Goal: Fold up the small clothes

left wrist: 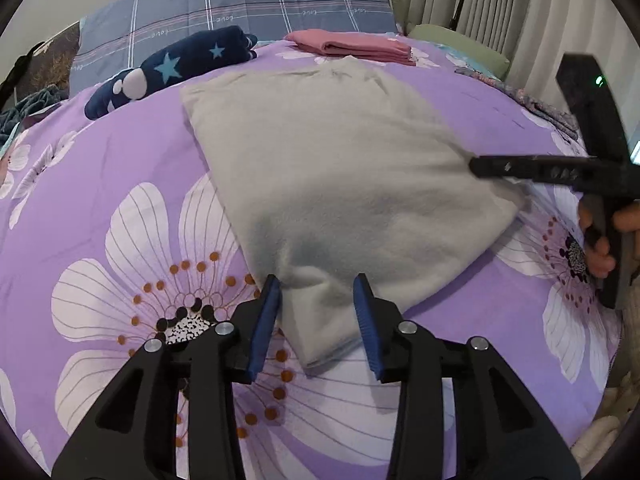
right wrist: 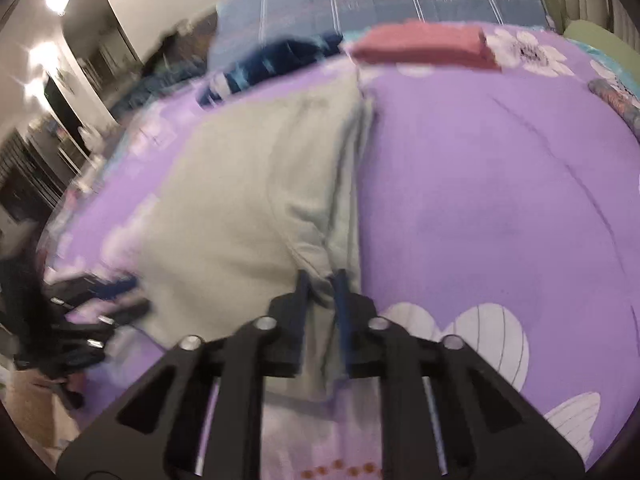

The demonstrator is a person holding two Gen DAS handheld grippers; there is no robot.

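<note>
- A purple bedspread (left wrist: pixel 120 168) printed with big white flowers is covering the whole bed and is carrying everything else.
- A blue-grey plaid pillow (left wrist: pixel 240 4) is leaning at the head of the bed, with pale curtains (left wrist: pixel 500 4) hanging at the far right.
- A pale grey garment (left wrist: pixel 328 176) is lying folded into a rough rectangle in the middle of the bedspread, running from the near edge toward the pillow.
- A navy cloth with light blue stars (left wrist: pixel 172 64) is lying bunched to the far left of the grey garment, apart from it.
- A folded pink cloth (left wrist: pixel 352 46) is sitting just past the grey garment's far end; a green cushion (left wrist: pixel 460 42) is lying to its right.
- The left gripper (left wrist: pixel 318 286) is straddling the garment's near corner, its 2 blue pads (left wrist: pixel 266 320) standing apart on either side of the fabric, not pressing on it.
- The right gripper (right wrist: pixel 322 280) is pinching a raised fold at the garment's right edge, its jaws drawn close together with cloth bunched between them; this view is blurred.
- In the left view the right gripper is appearing side-on at the garment's right edge, with a hand (left wrist: pixel 600 240) wrapped around its handle.
</note>
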